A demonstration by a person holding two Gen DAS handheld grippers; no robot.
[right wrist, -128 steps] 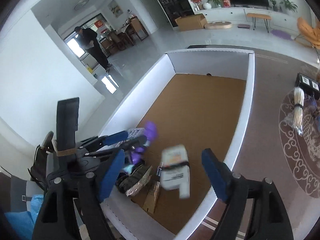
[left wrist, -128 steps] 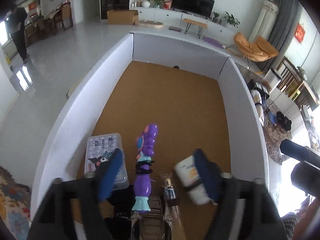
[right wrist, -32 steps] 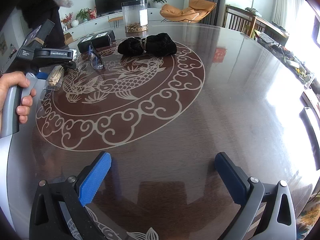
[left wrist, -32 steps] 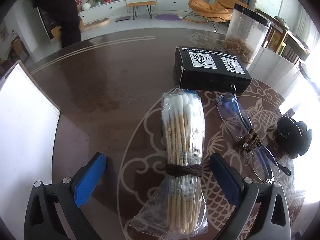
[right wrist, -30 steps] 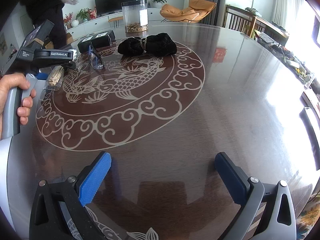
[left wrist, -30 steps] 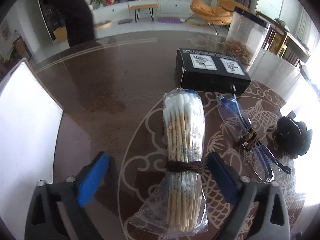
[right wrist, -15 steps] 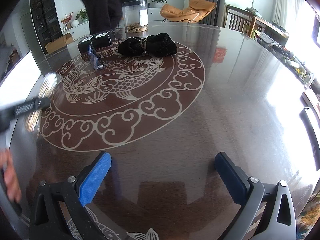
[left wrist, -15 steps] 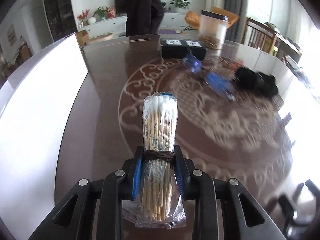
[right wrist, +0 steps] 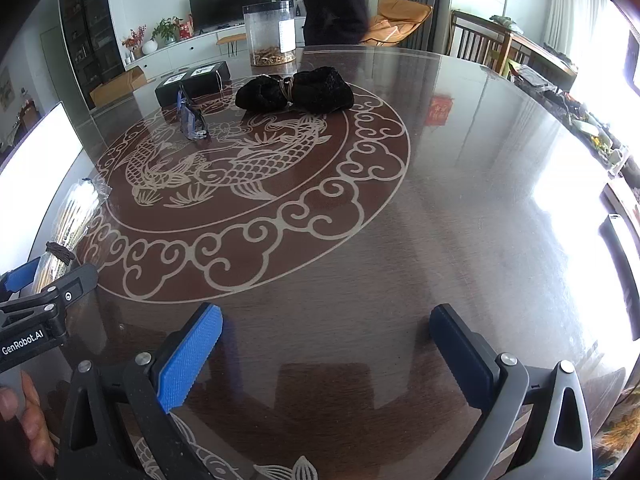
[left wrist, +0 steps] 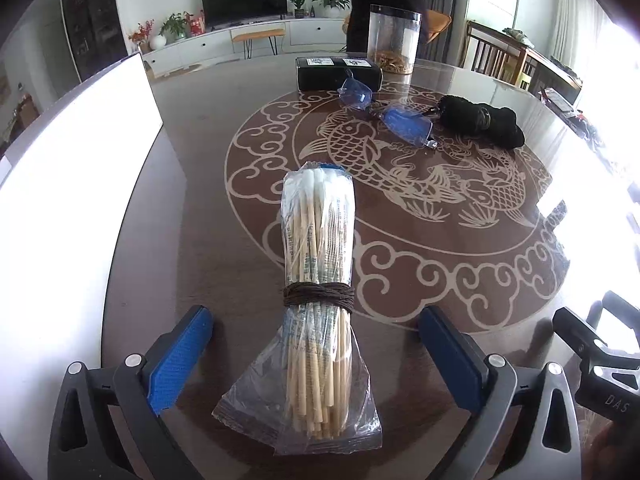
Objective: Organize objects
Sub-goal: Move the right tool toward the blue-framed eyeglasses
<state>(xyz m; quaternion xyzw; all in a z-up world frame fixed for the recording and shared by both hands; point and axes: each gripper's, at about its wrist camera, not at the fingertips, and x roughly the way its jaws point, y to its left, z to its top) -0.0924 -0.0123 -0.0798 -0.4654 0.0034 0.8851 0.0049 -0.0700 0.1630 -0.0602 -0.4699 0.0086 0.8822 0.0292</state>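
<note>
The left gripper is hanging low over the worktop, and its jaws are opening: the two blue pads are standing far from each other. Between them the bag of cotton swabs is lying flat on the worktop, and neither pad is touching it. The bag is made of clear plastic, a dark cord is going around its middle, and the white tips are pointing away from the camera. Its loose open end is lying nearest to the gripper.

Farther on the worktop, on the fish pattern, a pair of blue glasses is lying. A black box is standing behind them, touching or almost touching them. A clear jar is standing just beside the box, and a black cloth bundle is resting to the right of the glasses. On the left a white wall of a carton is rising next to the worktop. A person in dark clothes is standing behind the jar.

The right gripper is also wide apart, with nothing between its pads, and it is hovering over a bare part of the worktop. In its view the left gripper is showing at the left edge, with the bag beside it.
</note>
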